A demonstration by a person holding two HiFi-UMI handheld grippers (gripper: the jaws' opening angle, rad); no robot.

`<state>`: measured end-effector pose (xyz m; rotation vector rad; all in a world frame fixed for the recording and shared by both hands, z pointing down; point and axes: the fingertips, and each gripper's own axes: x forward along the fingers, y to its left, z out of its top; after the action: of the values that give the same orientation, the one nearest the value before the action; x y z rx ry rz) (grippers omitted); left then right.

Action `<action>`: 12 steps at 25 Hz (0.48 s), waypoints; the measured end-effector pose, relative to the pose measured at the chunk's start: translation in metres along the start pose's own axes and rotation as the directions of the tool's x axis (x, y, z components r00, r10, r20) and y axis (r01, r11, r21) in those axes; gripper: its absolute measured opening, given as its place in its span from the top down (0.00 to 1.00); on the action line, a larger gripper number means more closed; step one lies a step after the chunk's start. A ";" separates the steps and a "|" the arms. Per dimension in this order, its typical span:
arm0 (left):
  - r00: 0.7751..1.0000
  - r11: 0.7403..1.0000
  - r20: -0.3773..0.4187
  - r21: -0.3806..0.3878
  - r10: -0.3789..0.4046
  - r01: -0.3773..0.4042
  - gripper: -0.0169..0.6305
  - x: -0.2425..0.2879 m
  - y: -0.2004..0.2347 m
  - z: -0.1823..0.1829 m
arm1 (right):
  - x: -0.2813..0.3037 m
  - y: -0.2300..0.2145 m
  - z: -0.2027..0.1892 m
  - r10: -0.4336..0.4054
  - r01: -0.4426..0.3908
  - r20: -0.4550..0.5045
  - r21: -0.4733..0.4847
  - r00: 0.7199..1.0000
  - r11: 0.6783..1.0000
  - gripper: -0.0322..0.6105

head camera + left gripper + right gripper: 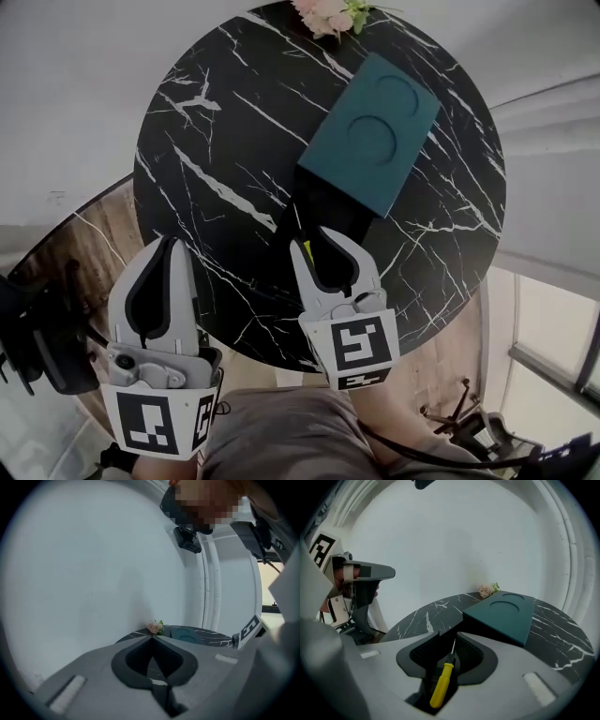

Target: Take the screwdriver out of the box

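Note:
A teal box [370,131] with two round recesses lies on the round black marble table [216,141]; a black part sticks out of its near end. My right gripper [314,239] is just in front of that end, jaws open. A yellow-handled screwdriver [440,686] lies in the gap between them, shaft toward the box [506,613], and no pad visibly presses on it. In the head view only a sliver of the yellow screwdriver [307,249] shows. My left gripper [169,242] is over the table's near left edge, shut and empty, fingertips together [152,637].
A small pink flower bunch [328,14] sits at the table's far edge behind the box. Wooden floor and dark gear [37,347] lie to the left, more gear [487,431] at lower right. A white wall rises behind the table.

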<state>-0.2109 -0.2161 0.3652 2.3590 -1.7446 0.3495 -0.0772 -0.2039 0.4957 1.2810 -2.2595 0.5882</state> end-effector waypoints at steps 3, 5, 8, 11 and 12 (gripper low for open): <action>1.000 1.000 -0.011 -0.013 -0.008 0.007 0.97 0.007 0.005 -0.005 | 0.003 -0.003 -0.001 -0.008 0.008 -0.013 0.018 1.000 1.000 0.74; 1.000 1.000 -0.015 -0.017 -0.013 0.012 0.97 0.010 0.007 -0.006 | 0.008 -0.002 -0.002 -0.015 0.016 -0.045 0.017 0.999 1.000 0.74; 1.000 1.000 -0.015 -0.022 -0.014 0.014 0.97 0.013 0.012 -0.005 | 0.014 0.001 -0.005 -0.024 0.024 -0.109 0.003 0.994 1.000 0.75; 1.000 1.000 -0.015 -0.027 -0.013 0.012 0.97 0.014 0.018 -0.004 | 0.020 0.004 -0.006 -0.019 0.021 -0.134 0.016 0.991 1.000 0.75; 1.000 0.999 -0.015 -0.030 -0.013 0.012 0.97 0.015 0.020 -0.004 | 0.022 0.005 -0.007 -0.022 0.024 -0.141 0.016 0.990 1.000 0.75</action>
<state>-0.2263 -0.2341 0.3736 2.3393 -1.7155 0.3359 -0.0902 -0.2127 0.5137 1.2320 -2.1258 0.6703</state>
